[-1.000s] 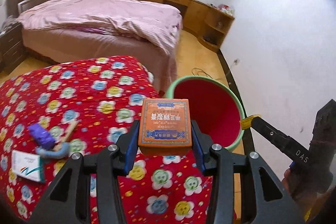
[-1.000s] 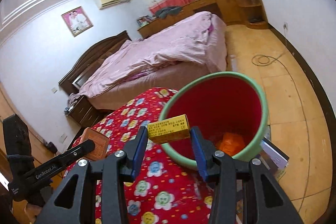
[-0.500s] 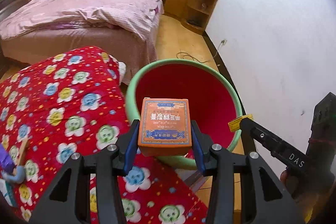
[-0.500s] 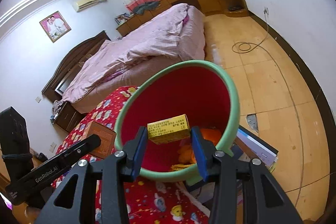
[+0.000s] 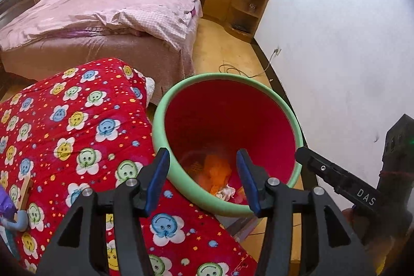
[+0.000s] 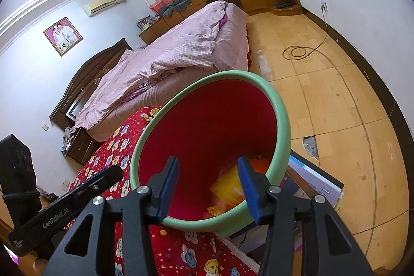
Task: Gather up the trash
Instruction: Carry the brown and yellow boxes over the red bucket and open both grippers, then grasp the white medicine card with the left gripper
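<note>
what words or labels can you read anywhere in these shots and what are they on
"DAS": white letters on the right claw body, seen at the left wrist view's right edge.
"GenRobot.AI": on the left claw body, seen in the right wrist view.
Smaller white print below "GenRobot.AI": too small to read.
Booklet beside the bin: print too small to read.

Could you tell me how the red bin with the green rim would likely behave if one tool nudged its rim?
The bin looks like thin plastic holding little trash, so probably light and easy to slide. Its tall, tapering walls suggest a high push might tip it.
</note>
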`<state>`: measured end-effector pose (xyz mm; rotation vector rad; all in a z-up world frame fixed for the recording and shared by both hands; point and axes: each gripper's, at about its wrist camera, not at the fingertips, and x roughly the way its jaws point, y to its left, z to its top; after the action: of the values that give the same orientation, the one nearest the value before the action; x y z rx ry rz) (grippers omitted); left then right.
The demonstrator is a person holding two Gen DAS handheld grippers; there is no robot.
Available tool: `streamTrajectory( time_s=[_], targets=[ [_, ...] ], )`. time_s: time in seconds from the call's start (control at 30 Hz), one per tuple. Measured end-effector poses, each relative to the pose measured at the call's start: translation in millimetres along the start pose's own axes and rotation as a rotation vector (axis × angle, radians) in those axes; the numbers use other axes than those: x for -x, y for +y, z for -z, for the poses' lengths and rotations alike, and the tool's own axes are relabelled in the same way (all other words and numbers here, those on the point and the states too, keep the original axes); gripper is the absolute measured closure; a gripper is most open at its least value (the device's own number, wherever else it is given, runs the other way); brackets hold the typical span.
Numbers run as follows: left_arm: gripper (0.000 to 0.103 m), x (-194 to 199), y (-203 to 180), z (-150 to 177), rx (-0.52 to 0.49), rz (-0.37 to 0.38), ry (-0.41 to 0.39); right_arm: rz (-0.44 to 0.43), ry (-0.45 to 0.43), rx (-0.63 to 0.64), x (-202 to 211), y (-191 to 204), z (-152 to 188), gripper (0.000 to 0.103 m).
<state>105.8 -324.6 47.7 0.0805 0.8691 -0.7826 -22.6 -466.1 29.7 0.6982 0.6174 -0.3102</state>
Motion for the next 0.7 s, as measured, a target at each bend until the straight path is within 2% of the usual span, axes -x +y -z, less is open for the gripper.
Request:
streamTrajectory(
  time_s=[0.33,0.7],
  targets=[
    [0.049,28.9,24.3,10.5,0.074,-0.040,-0.019,-0.015,-0.011,-0.003,12.9,7.1,7.0,0.046],
    [0.049,79.4,60.4,31.0,0.144,-0.106,-0.057,-0.046,-0.017,0.026,31.3,32.1,15.9,0.045]
  ],
)
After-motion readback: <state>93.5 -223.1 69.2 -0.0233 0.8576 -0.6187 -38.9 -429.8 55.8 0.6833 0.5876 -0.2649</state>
